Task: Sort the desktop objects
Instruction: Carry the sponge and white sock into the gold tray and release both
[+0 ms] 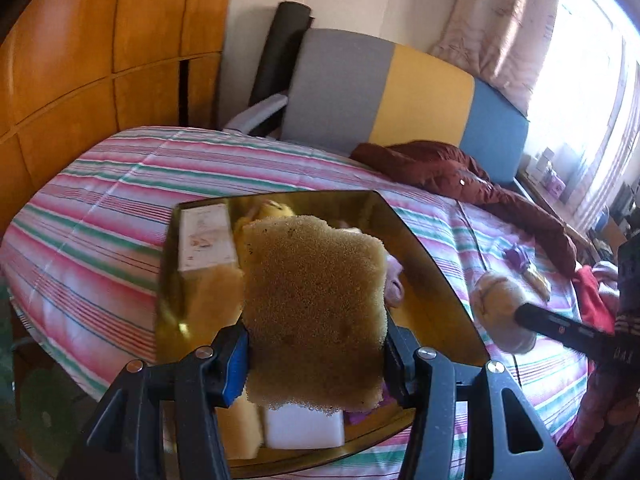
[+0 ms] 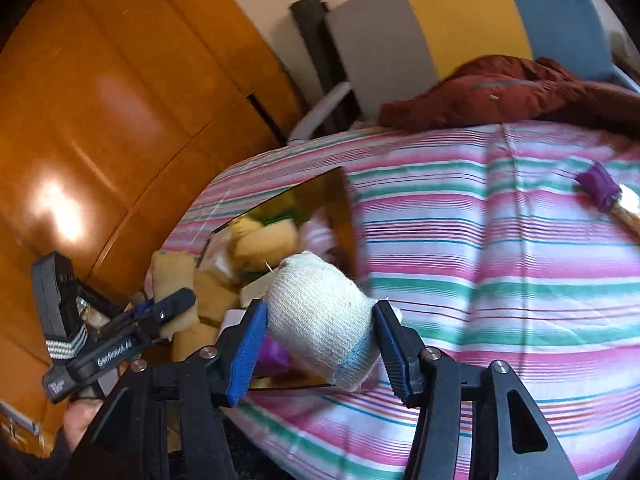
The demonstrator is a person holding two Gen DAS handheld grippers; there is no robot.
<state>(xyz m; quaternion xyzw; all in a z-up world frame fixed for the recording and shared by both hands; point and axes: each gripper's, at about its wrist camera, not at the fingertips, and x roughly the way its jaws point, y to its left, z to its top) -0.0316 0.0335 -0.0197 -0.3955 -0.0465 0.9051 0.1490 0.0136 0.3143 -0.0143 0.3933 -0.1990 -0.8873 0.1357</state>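
My left claw (image 1: 316, 344) is clamped on a yellow sponge (image 1: 314, 308), both pads pressed into its sides, holding it above the amber see-through box (image 1: 436, 280) that sits on the striped bedcover (image 1: 100, 232). Inside the box lie a white carton (image 1: 206, 236), more sponges and a white block (image 1: 304, 426). My right claw (image 2: 320, 340) grips a rolled white sock (image 2: 320, 312) at the near right edge of that box. Farther right on the cover lies a purple-handled brush (image 2: 600, 188).

Orange wood wardrobe (image 1: 100, 40) left; grey-yellow-blue headboard (image 1: 400, 96); striped bedspread (image 1: 100, 220); bright curtained window (image 1: 580, 60) right.
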